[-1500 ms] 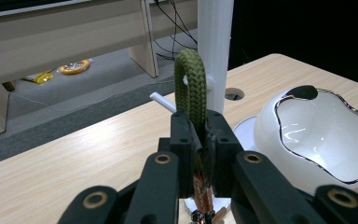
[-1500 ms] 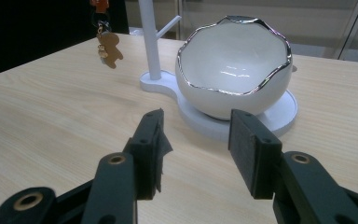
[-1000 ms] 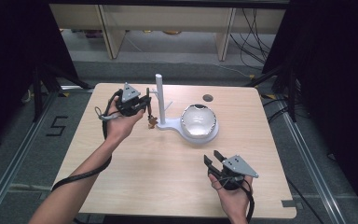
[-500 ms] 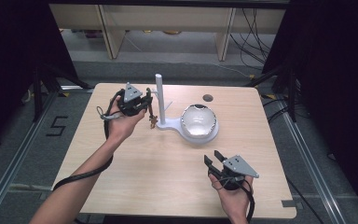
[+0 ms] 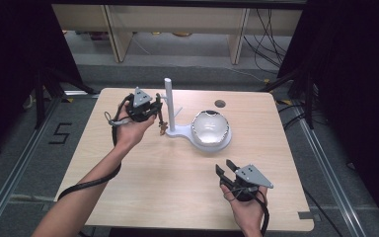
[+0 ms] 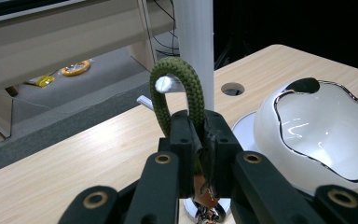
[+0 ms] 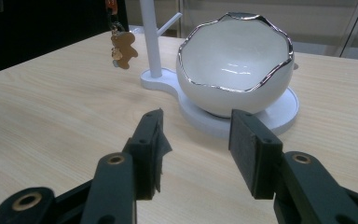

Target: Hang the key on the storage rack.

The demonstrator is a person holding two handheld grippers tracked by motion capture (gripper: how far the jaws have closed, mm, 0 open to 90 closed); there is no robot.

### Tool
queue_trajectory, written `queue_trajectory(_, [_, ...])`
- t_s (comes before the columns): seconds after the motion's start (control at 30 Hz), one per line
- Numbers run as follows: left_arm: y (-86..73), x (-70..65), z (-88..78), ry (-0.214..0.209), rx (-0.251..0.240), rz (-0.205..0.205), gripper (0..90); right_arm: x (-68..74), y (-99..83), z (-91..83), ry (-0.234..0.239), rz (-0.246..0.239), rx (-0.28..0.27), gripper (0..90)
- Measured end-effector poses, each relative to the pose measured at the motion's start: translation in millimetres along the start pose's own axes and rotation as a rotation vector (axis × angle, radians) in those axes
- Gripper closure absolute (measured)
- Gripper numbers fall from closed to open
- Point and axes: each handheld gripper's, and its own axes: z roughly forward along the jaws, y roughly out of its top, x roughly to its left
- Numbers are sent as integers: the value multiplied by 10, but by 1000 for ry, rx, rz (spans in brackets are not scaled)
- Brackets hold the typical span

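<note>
Left gripper (image 6: 199, 154) clamps looped green braided cord (image 6: 179, 88) beside white stand post (image 6: 195, 42); right gripper (image 7: 196, 144) jaws apart, empty, facing white eggshell-shaped bowl (image 7: 235, 65).

1. The post (image 6: 195, 42) runs off the top edge in the left gripper view.
2. The claw hides most of the charm (image 6: 208, 198) below the cord (image 6: 186, 86).
3. In the high view the charm (image 5: 162, 129) is too small to make out.

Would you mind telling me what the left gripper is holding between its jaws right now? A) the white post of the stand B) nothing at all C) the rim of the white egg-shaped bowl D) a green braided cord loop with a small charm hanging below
D: in the left gripper view, the left gripper has its jaws shut on the green cord loop, close by the white post; the charm dangles below.
</note>
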Motion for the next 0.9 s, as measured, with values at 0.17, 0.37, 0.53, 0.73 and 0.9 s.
queue_trajectory(0.17, [-33,3,28,-2,1,-3,826,-15,4,-4,-9,-24,-9,560])
queue_trajectory(0.37, [-49,-13,70,-8,-7,-5,826,-3,2,1,8,12,-6,560])
queue_trajectory(0.53, [-70,-30,119,-15,-14,-2,823,-1,0,-1,3,9,-8,560])
queue_trajectory(0.73, [-89,-34,154,-28,-20,2,794,-21,-10,7,7,-7,-19,560])
queue_trajectory(0.9, [-134,-25,100,-32,-27,-12,709,-22,-6,-18,-9,13,-7,559])
